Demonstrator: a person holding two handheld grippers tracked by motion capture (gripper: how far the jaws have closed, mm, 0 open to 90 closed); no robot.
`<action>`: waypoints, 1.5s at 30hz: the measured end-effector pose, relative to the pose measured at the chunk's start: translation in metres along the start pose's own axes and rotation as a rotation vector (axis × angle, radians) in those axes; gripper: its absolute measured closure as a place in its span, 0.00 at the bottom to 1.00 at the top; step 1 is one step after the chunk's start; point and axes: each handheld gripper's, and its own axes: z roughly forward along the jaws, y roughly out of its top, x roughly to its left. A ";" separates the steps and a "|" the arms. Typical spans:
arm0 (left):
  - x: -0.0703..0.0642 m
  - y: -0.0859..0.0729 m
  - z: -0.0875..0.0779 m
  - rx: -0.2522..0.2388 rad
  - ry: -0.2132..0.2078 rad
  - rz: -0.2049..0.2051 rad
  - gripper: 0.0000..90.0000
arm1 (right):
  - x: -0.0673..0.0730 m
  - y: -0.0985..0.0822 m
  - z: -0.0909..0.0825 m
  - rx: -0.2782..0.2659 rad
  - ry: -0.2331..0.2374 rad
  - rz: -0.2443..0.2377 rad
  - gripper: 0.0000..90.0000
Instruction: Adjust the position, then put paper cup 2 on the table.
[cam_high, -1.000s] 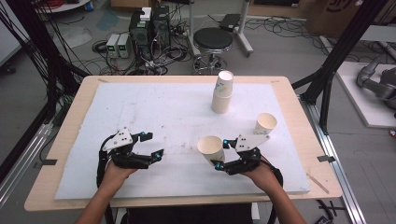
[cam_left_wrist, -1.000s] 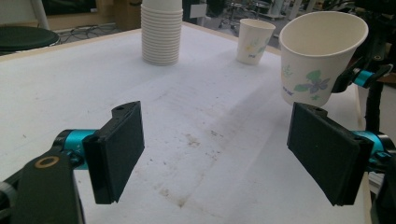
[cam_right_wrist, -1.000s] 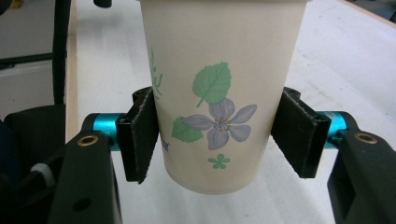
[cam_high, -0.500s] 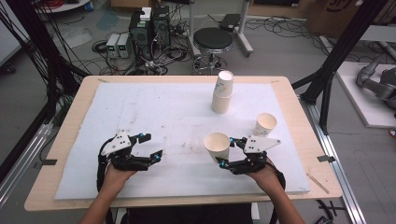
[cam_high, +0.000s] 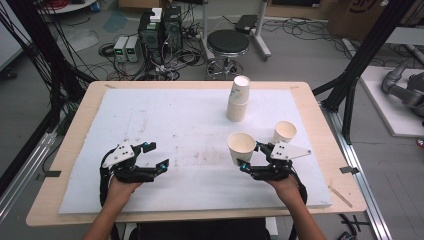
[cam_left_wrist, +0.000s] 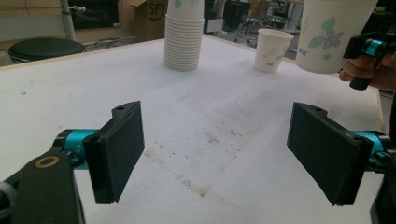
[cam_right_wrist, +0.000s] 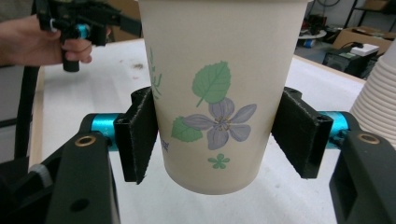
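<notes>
My right gripper (cam_high: 248, 156) is shut on a paper cup (cam_high: 241, 146) with a flower print. It holds the cup upright just above the white mat (cam_high: 175, 115), right of centre. In the right gripper view both pads press the sides of the cup (cam_right_wrist: 215, 93), whose bottom hangs clear of the mat. A tall stack of cups (cam_high: 238, 99) stands farther back, and a single cup (cam_high: 284, 131) stands to the right of the held one. My left gripper (cam_high: 158, 154) rests low over the front left of the mat. It stands open (cam_left_wrist: 215, 158) with nothing between its pads.
The mat covers most of a wooden table (cam_high: 320, 125). Behind the table stand a stool (cam_high: 227, 42) and electronics boxes with cables on the floor (cam_high: 160, 30). Black frame posts rise at both sides.
My right gripper has carried the cup a little to the right and farther from the front edge. The left gripper has stayed in place.
</notes>
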 end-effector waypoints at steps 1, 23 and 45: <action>0.001 0.000 0.000 -0.002 0.003 0.002 0.21 | -0.001 0.000 0.000 -0.006 -0.008 -0.003 0.39; 0.005 -0.002 -0.004 -0.008 0.023 -0.008 0.21 | -0.013 0.005 0.019 -0.020 -0.063 0.027 0.39; 0.004 -0.002 -0.004 0.001 0.035 -0.007 0.21 | -0.022 0.004 0.100 0.072 -0.076 0.117 0.39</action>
